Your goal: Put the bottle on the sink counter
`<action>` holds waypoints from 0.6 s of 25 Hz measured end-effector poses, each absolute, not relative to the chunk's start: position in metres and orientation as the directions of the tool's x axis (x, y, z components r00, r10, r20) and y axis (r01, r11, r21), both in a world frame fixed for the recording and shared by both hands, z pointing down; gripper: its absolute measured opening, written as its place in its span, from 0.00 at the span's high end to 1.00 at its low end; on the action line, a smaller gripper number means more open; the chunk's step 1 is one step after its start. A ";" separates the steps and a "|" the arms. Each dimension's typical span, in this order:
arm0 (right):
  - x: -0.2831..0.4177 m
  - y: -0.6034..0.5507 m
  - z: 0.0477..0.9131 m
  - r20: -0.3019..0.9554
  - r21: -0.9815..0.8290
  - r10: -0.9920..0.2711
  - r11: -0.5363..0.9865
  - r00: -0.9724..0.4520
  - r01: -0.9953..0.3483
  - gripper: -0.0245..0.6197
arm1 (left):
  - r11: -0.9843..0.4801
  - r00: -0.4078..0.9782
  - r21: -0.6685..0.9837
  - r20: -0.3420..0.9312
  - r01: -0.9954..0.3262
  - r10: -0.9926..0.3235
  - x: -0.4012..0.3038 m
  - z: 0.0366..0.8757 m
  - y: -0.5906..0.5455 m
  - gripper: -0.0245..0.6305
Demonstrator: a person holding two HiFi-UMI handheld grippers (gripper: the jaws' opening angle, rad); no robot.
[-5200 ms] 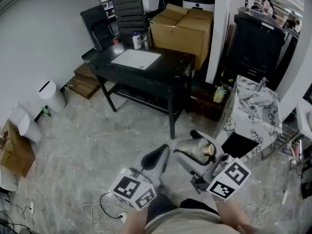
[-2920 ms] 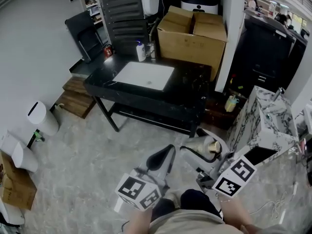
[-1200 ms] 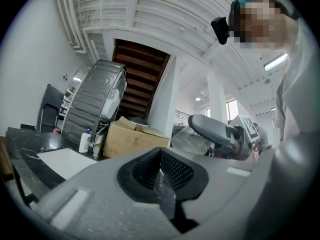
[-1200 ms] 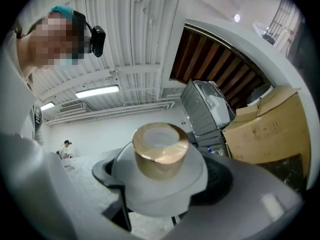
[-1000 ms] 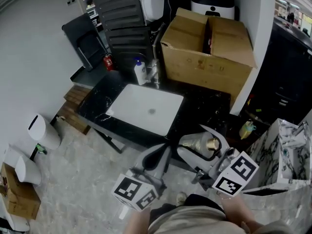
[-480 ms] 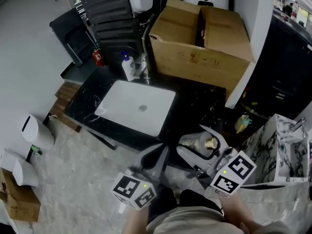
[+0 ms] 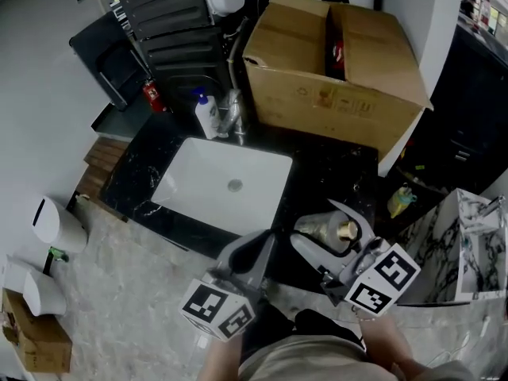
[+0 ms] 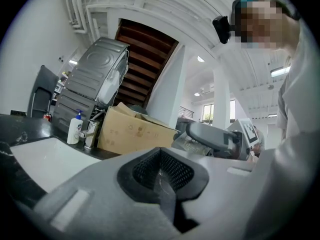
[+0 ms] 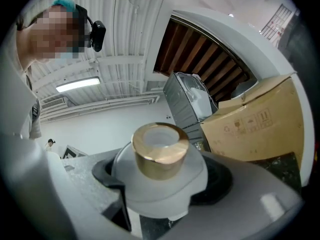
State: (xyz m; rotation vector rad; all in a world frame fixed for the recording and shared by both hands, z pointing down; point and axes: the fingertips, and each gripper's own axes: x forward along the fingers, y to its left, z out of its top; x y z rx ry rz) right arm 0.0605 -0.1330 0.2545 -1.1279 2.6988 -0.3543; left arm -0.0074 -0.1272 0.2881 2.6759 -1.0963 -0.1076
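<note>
Left gripper: the left gripper is low at the person's front, fingers clenched on each other with nothing between them. It takes no part now.
Right gripper: the right gripper is just beside it, a little further out, and its fingers are grasping the clear plastic bottle at the body.
Bottle axis: the bottle lies along the fingers, not upright. Its round gold cap points back toward the person and its bottom points out toward the sink.
Where the bottle is: in the air, seen over the front right edge of the black marbled tabletop. How high above it, I cannot tell.
Free place: the bare dark part of the tabletop is ahead of the bottle, to the right of the white rectangular basin.
Nearer hand: the right one; it already carries the bottle.
Next move, as I judge: bring the bottle forward and down on that bare part, and turn the wrist if it must stand on its bottom.
Further back: a metal tap and a white pump bottle stand behind the basin. A big brown cardboard box closes the back of the tabletop.
</note>
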 end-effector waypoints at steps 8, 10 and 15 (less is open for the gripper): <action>0.037 -0.212 0.259 -0.071 -0.290 -0.762 0.633 -0.643 -0.718 0.43 | -0.728 0.757 0.256 0.024 -0.636 -0.653 -0.030 0.286 -0.212 0.95; 0.032 -0.231 0.260 -0.065 -0.289 -0.777 0.615 -0.626 -0.733 0.43 | -0.741 0.771 0.259 0.023 -0.619 -0.636 -0.034 0.286 -0.233 0.95; 0.028 -0.270 0.262 -0.048 -0.292 -0.818 0.561 -0.574 -0.775 0.43 | -0.780 0.815 0.269 0.040 -0.566 -0.578 -0.036 0.292 -0.274 0.95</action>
